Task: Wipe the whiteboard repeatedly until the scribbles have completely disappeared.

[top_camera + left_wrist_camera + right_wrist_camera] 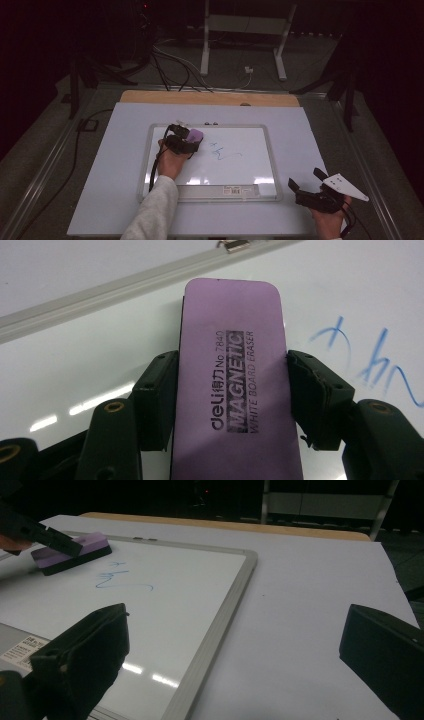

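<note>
Left gripper view: left gripper [231,390] clamps purple eraser [232,345] on whiteboard [75,375].

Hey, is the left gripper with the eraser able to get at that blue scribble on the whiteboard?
Probably yes. The left gripper is clamped on the purple eraser, and the blue scribble sits just beside it on the whiteboard, with bare board between them. The right gripper rests off the board.

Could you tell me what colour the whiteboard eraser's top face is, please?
Purple, with black lettering; the eraser shows best in the left gripper view.
</note>
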The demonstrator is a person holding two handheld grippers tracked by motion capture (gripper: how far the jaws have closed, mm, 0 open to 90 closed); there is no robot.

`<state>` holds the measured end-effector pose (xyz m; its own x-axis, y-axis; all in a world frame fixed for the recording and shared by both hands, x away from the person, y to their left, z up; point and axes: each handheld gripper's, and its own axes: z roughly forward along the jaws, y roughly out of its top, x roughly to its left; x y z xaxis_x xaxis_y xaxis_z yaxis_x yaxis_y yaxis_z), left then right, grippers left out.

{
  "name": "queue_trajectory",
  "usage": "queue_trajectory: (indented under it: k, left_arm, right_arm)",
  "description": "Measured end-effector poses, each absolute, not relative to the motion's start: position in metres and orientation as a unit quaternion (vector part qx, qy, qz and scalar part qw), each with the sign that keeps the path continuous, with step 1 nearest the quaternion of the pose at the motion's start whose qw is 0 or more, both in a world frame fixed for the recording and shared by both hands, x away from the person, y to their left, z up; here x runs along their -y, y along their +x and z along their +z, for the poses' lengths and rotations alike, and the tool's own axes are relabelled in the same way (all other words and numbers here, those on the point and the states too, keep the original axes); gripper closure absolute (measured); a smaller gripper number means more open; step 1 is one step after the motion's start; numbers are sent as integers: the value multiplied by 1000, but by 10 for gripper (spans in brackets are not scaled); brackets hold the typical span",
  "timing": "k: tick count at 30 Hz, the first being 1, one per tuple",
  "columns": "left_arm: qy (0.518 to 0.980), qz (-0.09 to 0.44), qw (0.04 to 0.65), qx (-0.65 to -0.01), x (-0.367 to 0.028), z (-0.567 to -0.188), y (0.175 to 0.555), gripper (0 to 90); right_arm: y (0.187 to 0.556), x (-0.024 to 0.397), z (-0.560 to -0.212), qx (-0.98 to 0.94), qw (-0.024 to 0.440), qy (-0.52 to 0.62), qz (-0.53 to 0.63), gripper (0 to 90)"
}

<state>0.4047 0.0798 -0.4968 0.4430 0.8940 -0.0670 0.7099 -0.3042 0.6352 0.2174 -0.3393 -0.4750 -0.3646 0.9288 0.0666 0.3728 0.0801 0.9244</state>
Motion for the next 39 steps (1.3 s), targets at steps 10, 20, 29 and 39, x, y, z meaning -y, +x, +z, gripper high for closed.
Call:
queue_trajectory:
  k: [10, 20, 29, 39]
  left_arm:
    - [817, 140, 313, -463, -50, -497, 392, 419]
    - [841, 122, 326, -415, -26, -497, 377, 419]
    - [822, 146, 299, -462, -48, -495, 405, 419]
    - [819, 140, 305, -465, -41, -496, 407, 420]
  right_arm:
    - [218, 338, -475, -676, 290, 482, 476, 1]
    - [218, 338, -475, -676, 291, 482, 477, 1]
    - [217, 341, -475, -673, 292, 485, 477, 1]
    - [218, 339, -475, -675, 291, 482, 477, 1]
